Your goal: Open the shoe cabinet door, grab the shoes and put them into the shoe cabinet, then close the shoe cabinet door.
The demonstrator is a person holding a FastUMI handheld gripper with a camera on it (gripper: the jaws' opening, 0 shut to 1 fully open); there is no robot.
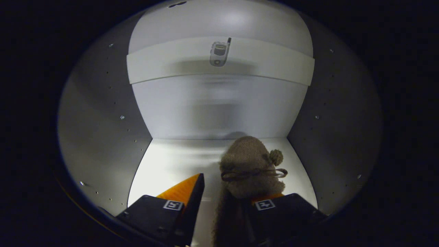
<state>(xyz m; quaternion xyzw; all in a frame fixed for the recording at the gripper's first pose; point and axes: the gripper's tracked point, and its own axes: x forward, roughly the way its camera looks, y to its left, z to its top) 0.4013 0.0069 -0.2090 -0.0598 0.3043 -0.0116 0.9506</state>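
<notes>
Inside the white shoe cabinet [103,113], I've got my gripper [223,192] spread apart, the fuzzy brown slipper with a bow [250,164] resting against the right finger, pointing toward the back wall.

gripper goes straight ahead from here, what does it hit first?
Likely the cabinet's back wall. The gripper is open inside the cabinet; the fuzzy slipper sits over its right jaw. Depth is unclear.
</notes>
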